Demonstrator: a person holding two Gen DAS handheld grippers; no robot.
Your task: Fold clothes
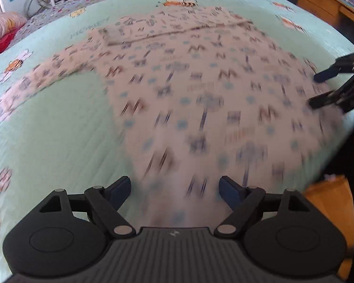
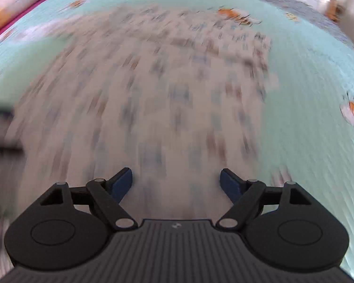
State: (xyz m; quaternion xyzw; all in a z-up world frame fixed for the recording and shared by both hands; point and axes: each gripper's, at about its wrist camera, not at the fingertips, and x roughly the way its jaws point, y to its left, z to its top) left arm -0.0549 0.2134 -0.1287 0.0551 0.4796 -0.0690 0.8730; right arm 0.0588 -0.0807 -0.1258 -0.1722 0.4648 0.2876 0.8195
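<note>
Blur smears the print on the patterned shirt (image 1: 200,89) spread flat on the mint bed quilt (image 1: 59,129), both left tool (image 1: 174,188) and right tool (image 2: 175,181) gaping empty, wooden furniture (image 1: 323,2) beyond.

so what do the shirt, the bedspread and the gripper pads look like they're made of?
Shirt: thin, soft, matte printed fabric, probably cotton knit; it lies limp with soft folds, though blur hides the weave.
Bedspread: quilted matte textile, mint green; fine stitched ribs run across it.
Pads on the left gripper: dark blue, matte, maybe rubber or foam; cannot tell for sure.
</note>
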